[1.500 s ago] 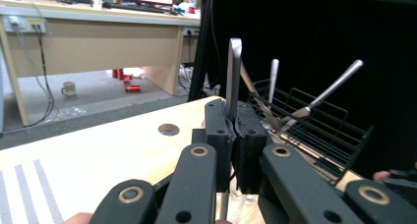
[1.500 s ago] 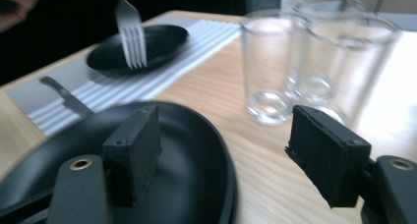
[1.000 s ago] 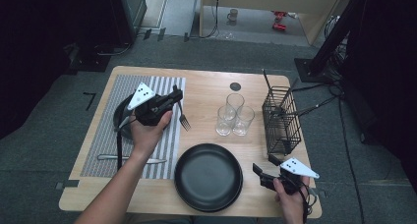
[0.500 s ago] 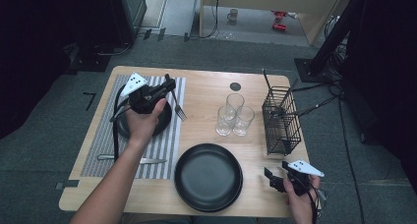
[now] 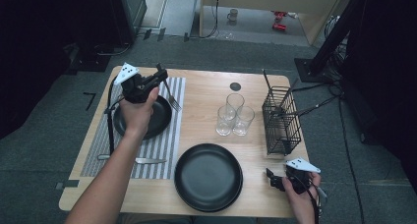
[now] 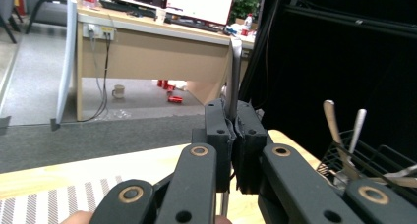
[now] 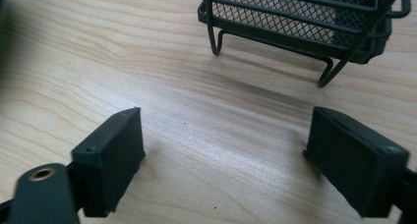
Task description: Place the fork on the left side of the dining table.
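Item in hand: one silver metal fork (image 5: 170,97), clamped between the shut jaws of the left hand-held gripper (image 5: 158,78), upper left of the high view. It is lifted clear of the light wooden bench (image 5: 206,94), tines hanging down over the grey striped placemat (image 5: 162,145). In the left gripper view its handle (image 6: 235,71) rises straight up out of the closed jaws.

Right hand-held gripper (image 5: 272,180): lower right of the high view, low over the bench near its front edge, jaws wide apart, holding nothing. Its own view shows bare wood between the pads (image 7: 115,155) and the foot of the black wire-mesh cutlery basket (image 7: 300,17) beyond.

Progress, as judged: the fork is picked up and in the air; the likely destination is the cutlery basket (image 5: 280,118) at right of centre, well apart from the fork. The carry across and the drop are not yet done. A knife and the dishes lie untouched.

Count:
- Forks in a hand-held gripper: 1.
- Silver metal knife (image 5: 133,159) lying on the placemat, lower left: 1.
- Small black round plate (image 5: 160,118) on the placemat, partly behind the person's hand: 1.
- Large black round plate (image 5: 208,177), lower centre: 1, possibly a stack; cannot tell.
- Clear drinking glasses (image 5: 234,115), clustered at centre: 3.
- Utensils already standing in the basket (image 6: 344,135): at least 3, exact number unclear.
- Placemats: 1. Baskets: 1.
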`<state>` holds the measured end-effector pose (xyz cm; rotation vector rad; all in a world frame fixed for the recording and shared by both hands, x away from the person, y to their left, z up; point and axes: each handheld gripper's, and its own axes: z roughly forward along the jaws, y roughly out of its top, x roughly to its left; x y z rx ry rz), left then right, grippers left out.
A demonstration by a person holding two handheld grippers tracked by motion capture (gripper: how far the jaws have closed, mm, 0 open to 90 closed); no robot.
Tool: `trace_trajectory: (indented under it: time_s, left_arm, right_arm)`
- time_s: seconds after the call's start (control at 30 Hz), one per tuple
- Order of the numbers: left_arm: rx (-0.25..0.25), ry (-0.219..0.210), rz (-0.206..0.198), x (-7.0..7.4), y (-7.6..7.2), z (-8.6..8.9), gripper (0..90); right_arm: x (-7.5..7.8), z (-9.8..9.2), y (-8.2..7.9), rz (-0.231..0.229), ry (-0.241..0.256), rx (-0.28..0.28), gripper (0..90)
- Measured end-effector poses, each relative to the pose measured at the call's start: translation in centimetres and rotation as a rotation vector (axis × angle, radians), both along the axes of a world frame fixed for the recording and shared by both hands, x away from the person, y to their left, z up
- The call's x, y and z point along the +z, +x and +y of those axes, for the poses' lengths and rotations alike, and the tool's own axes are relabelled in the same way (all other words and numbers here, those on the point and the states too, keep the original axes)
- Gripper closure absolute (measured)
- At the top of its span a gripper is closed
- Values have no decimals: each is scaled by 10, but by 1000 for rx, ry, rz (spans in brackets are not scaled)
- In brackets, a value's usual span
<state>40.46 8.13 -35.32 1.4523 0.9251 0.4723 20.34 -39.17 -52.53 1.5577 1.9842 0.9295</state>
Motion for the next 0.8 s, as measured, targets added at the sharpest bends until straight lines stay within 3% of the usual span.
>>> trace_trajectory:
  time_s: [0.07,0.23,0.37,0.8]
  left_arm:
    - [7,11,-1,1,5,-2,883]
    - [21,11,-7,3,17,-8,883]
    - [46,-13,6,-1,32,-9,882]
    - [210,35,26,-25,80,-5,880]
  right_arm:
    - [-1,5,2,5,-33,2,102]
    - [-1,6,4,12,-35,0,76]
    - [-1,6,4,13,-38,-6,65]
    - [-1,6,4,17,-35,-8,65]
